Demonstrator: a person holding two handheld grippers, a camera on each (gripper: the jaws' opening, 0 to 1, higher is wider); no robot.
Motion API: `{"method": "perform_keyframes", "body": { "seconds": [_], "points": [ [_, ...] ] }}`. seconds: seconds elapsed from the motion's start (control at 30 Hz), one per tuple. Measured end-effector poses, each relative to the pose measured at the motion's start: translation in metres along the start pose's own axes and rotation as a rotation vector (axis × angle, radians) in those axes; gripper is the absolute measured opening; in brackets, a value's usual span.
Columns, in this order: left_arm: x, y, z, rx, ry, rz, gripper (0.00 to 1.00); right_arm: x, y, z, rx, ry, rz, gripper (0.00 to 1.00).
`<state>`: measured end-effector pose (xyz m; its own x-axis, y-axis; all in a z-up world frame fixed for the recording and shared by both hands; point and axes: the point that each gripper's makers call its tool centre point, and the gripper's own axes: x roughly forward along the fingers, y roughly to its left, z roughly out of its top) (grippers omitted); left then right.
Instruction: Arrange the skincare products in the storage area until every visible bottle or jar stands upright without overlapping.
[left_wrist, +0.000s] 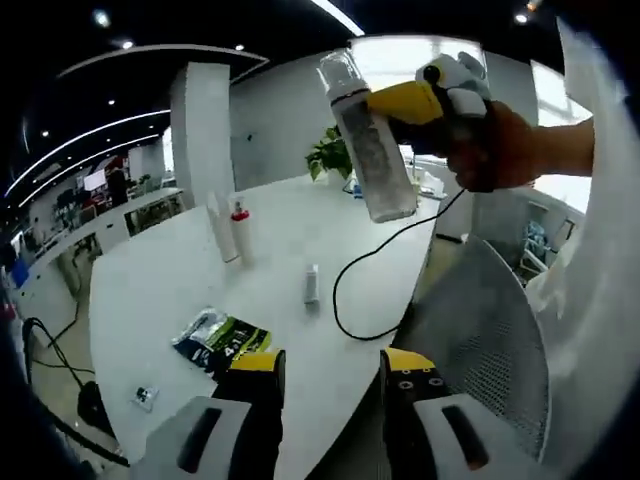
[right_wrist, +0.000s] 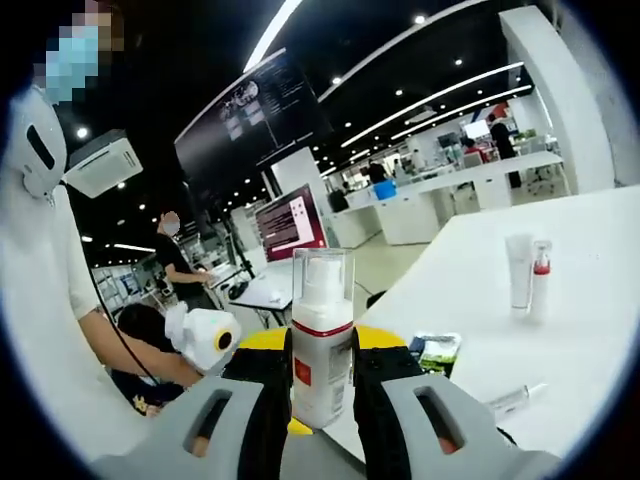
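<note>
I have the pump bottle (right_wrist: 321, 345) clamped between the jaws of my right gripper (right_wrist: 320, 385), its long axis running straight up out of the fingers, clear cap on top, so it is already upright in the grasp and only needs lowering onto the white table (right_wrist: 600, 260). From those fingers the table lies ahead and to the right, and the two products already standing there, a white tube (right_wrist: 518, 270) and a red-collared bottle (right_wrist: 541, 278) just beside it, sit well beyond the fingertips on that side; a small tube (right_wrist: 512, 401) lies flat nearer, low and right of the jaws. My left gripper (left_wrist: 330, 385) is parted and holds nothing, its fingers (left_wrist: 262, 362) hanging over the near table edge just past a dark sachet (left_wrist: 222, 340). The left gripper view gives what the right cannot: the held bottle (left_wrist: 368, 140) seen from outside, high above the table and slightly tilted, with a black cable (left_wrist: 375, 290) looping across the surface under it. I judge the open ground beside the standing pair the safest landing spot.
</note>
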<state>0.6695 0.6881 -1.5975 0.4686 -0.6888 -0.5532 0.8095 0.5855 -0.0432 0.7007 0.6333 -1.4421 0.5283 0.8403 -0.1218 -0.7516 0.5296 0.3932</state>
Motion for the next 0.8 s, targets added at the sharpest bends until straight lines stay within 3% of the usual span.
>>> {"method": "perform_keyframes", "body": {
  "seconds": [0.1, 0.13, 0.17, 0.2, 0.23, 0.27, 0.37, 0.5, 0.53, 0.7, 0.8],
  "points": [
    [0.014, 0.001, -0.017, -0.168, -0.011, 0.014, 0.38, 0.010, 0.001, -0.002, -0.011, 0.008, 0.042, 0.20],
    [0.016, 0.005, -0.031, -0.183, 0.064, 0.057, 0.38, 0.014, 0.002, -0.004, -0.015, 0.011, 0.054, 0.20],
    [0.016, 0.010, -0.042, -0.062, 0.154, 0.089, 0.37, 0.019, -0.001, -0.009, -0.013, 0.018, 0.069, 0.20],
    [0.018, 0.013, -0.034, 0.008, 0.127, 0.120, 0.37, 0.023, -0.003, -0.012, -0.014, 0.029, 0.069, 0.20],
    [0.020, 0.012, -0.027, -0.003, 0.067, 0.126, 0.37, 0.026, -0.010, -0.018, -0.013, 0.049, 0.061, 0.20],
    [0.021, 0.012, -0.027, -0.027, 0.056, 0.124, 0.37, 0.028, -0.015, -0.021, -0.007, 0.058, 0.058, 0.20],
    [0.020, 0.016, -0.042, -0.026, 0.134, 0.148, 0.37, 0.027, -0.027, -0.019, 0.012, 0.046, 0.032, 0.20],
    [0.029, 0.019, -0.055, -0.022, 0.194, 0.171, 0.37, 0.020, -0.032, -0.016, 0.004, 0.029, 0.030, 0.20],
    [0.029, 0.020, -0.063, -0.022, 0.237, 0.185, 0.37, 0.017, -0.036, -0.018, 0.010, 0.039, 0.023, 0.20],
    [0.028, 0.023, -0.076, -0.005, 0.297, 0.206, 0.37, 0.008, -0.052, -0.022, 0.010, 0.022, 0.027, 0.20],
    [0.027, 0.023, -0.080, 0.051, 0.328, 0.213, 0.37, 0.007, -0.064, -0.027, 0.016, 0.005, 0.026, 0.20]
  ]
}}
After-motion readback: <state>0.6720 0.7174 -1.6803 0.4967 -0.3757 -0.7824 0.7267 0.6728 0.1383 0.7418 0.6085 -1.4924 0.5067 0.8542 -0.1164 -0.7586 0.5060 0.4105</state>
